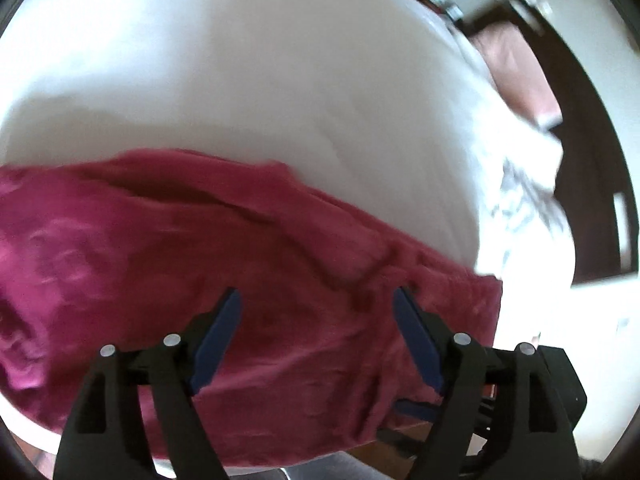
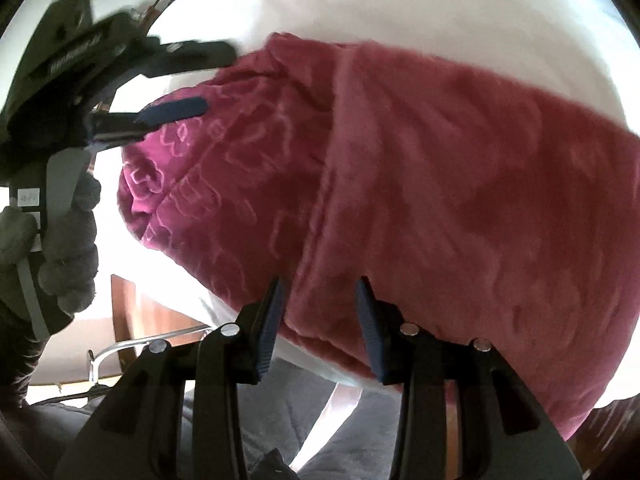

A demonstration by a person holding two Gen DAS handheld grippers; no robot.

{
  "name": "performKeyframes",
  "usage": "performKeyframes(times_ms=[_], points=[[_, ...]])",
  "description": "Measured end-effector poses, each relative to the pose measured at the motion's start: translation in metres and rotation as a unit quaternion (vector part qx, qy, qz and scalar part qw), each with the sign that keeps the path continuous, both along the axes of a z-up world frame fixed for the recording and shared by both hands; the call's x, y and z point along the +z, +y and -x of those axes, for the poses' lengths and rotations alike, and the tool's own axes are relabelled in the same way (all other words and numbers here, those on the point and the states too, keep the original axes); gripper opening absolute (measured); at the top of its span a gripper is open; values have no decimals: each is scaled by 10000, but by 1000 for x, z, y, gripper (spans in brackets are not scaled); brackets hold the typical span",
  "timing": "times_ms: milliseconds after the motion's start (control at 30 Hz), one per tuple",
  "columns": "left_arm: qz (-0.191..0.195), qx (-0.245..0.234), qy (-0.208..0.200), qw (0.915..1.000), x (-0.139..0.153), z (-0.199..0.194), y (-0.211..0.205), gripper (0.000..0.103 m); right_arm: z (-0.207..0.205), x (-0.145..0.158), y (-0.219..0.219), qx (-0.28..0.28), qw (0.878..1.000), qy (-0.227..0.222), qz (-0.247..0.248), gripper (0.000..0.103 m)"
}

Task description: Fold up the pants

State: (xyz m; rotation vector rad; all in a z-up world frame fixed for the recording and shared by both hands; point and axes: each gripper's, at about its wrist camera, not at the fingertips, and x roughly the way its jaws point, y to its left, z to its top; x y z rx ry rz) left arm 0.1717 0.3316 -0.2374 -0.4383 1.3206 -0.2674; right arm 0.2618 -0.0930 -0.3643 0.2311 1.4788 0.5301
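Black claws point(image 1: 316, 300) (blue pads), grey glove point(image 2: 68, 248)

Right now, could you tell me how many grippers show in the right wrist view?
2: the right gripper at bottom centre, over the pants, and the left gripper at upper left, in a gloved hand.

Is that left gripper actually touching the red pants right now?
Cannot tell. The left wrist view shows the left gripper open above the red pants, nothing pinched between its fingers; motion blur hides any contact or gap.

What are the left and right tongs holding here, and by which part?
Nothing. The left tongs stand wide open above the red pants, and the right tongs are parted above the folded edge, pinching no fabric.
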Motion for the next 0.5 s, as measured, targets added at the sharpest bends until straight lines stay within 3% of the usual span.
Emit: performKeyframes(times_ms=[167, 367, 500], points=[[-218, 945, -120, 9952, 9, 19, 79, 78, -17, -6, 14, 19, 9999, 77, 151, 38], [-522, 2125, -132, 9757, 6, 58, 174, 81, -31, -20, 30, 53, 9990, 217, 383, 38], [-681, 2454, -131, 9669, 2, 78, 213, 84, -40, -28, 37, -33, 9985, 369, 415, 39]])
